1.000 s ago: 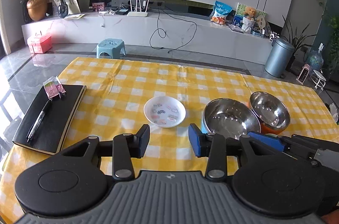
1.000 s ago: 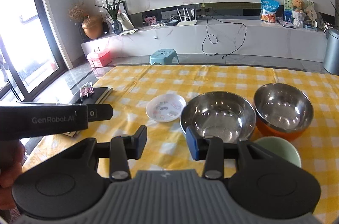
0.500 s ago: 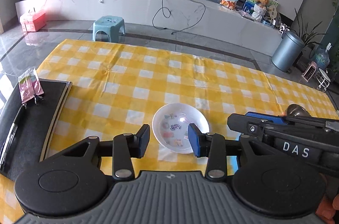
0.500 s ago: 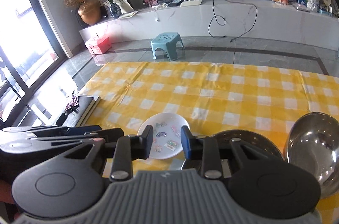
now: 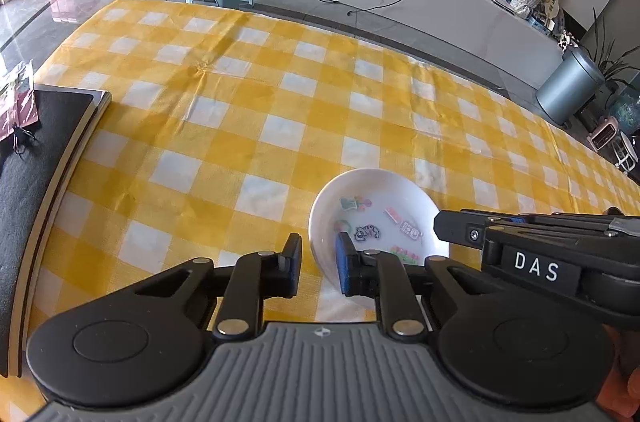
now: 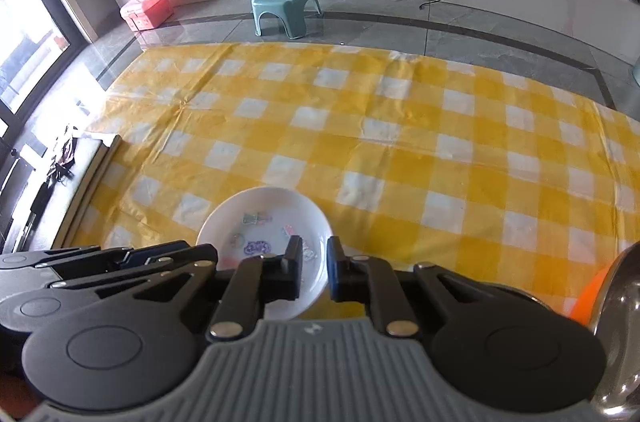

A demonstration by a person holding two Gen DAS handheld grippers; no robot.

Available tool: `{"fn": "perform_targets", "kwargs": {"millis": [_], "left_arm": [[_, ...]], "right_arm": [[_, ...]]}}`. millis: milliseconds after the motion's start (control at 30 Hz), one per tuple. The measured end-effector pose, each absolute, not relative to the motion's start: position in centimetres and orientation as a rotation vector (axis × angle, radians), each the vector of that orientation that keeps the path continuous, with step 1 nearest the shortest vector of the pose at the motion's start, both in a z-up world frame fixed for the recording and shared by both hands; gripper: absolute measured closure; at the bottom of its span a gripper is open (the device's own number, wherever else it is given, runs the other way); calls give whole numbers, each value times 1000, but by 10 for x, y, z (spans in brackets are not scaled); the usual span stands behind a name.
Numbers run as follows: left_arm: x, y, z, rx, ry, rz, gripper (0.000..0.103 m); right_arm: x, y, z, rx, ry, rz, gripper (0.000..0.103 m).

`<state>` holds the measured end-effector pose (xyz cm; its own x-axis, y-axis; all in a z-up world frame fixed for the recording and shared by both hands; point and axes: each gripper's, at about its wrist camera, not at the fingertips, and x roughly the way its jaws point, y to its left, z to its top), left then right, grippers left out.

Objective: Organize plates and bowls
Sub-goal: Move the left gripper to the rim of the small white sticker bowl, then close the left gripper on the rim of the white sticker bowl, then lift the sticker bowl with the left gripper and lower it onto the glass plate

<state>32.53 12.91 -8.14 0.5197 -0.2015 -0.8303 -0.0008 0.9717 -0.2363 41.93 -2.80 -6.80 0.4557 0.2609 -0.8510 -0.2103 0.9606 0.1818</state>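
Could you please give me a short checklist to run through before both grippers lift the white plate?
1. Left gripper straddles the rim of the white plate, jaws closing: ok.
2. Right gripper straddles the opposite rim, jaws closing: ok.
3. Pads pressing firmly on the rim: cannot tell.
4. Plate carries nothing loose, only printed pictures: ok.
5. The two grippers are clear of each other: ok.
6. Yellow checked tablecloth beyond the plate is free of obstacles: ok; the steel bowl sits off at the right edge.
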Motion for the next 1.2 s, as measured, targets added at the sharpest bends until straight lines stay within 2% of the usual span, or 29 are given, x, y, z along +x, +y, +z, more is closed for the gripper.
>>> {"fn": "perform_targets", "kwargs": {"millis": [67,200,333,867,1000,1200], "left_arm": [[326,129,-81,-222,1021,-119,85],[328,127,-82,-204,1025,-116,98],[325,130,-80,-189,1015,-99,102],[310,158,-80,-171,1026,-65,101],[308,156,-83,-177,1038,-79,91],[308,158,-84,-179,1047,-70,96]], "right_arm": [[422,-25,-69,21,1061,283,93],[425,-20,-68,-8,1052,289,93],[422,-15,-67,-20,1053,310,93],[408,15,-78,-52,1099,357,94],[407,17,-81,-59,1105,342,101],[405,19,-83,-76,1097,331,103]]}}
